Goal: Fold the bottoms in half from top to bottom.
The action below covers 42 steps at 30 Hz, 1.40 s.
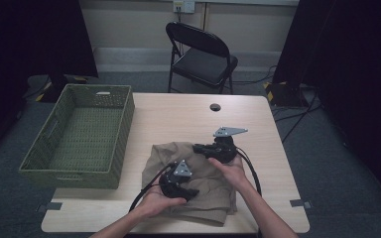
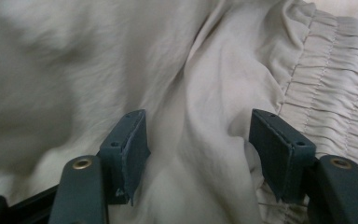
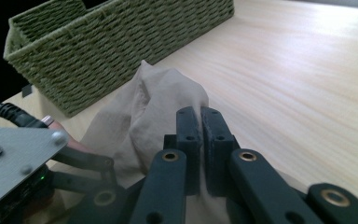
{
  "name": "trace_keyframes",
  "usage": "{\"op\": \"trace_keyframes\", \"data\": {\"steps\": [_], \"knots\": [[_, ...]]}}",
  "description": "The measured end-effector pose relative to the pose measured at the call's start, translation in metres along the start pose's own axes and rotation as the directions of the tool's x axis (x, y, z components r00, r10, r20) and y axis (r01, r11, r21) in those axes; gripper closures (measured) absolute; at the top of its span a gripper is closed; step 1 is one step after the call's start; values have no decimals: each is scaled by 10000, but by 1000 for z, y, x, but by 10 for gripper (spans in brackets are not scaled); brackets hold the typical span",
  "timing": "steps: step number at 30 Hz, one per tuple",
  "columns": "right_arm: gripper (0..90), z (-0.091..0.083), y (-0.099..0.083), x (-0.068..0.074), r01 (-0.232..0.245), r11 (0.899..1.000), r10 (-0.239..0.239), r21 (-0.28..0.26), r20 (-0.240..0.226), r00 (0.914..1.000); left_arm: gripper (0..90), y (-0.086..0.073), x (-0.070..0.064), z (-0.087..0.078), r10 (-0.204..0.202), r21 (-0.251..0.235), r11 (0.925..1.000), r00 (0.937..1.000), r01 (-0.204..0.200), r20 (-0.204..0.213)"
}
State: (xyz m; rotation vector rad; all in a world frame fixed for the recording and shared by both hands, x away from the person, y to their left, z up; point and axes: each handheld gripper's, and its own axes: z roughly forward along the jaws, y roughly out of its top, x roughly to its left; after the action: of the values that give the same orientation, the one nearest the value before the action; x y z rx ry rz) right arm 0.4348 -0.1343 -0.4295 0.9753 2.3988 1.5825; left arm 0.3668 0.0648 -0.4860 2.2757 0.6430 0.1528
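**Inspector:** Report progress on the garment.

**Operator:** I judge the work about midway. The khaki garment [image 1: 191,178] lies on the near centre of the wooden table [image 1: 178,119], bunched into a rough, partly folded heap rather than a flat stack. The woven basket [image 1: 79,134] at the far left holds nothing I can see, so if the cloth is bound there, the transfer is still to be done.

**Inspector:** Gripper states?

**Operator:** My right gripper [image 3: 200,122] is clenched on a raised peak of the cloth at the heap's far right edge; the jaws meet with fabric pinched between them. My left gripper [image 2: 198,144] is spread wide, its jaws pressed down onto the near left of the heap, with a soft ridge of cloth running between them and nothing gripped.

**Inspector:** Materials?

**Operator:** The garment is thin, limp and matte, creasing easily, with a gathered elastic band [image 2: 331,79] of fine stitched ribs beside my left jaws. The basket is stiff green wicker, rectangular, with cut-out handles. The table top is smooth pale wood grain.
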Motion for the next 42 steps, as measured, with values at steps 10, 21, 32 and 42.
{"op": "trace_keyframes", "data": {"steps": [10,21,32,42], "knots": [[864,5,1,-1,-46,10000,47,-34,165,9999,408,8,2,-42,87,-1423,9897,9891,125,1468],[864,4,3,-3,-76,10000,77,-49,212,9997,454,-13,-9,-41,722,-148,9974,9701,-706,2317],[865,4,23,-8,186,9995,-172,-255,510,9985,439,2,-8,-7,663,-94,9978,9964,-659,522],[865,-8,19,2,499,9985,-493,-244,211,9986,441,0,14,-10,304,-487,9983,9992,-317,-274]]}}
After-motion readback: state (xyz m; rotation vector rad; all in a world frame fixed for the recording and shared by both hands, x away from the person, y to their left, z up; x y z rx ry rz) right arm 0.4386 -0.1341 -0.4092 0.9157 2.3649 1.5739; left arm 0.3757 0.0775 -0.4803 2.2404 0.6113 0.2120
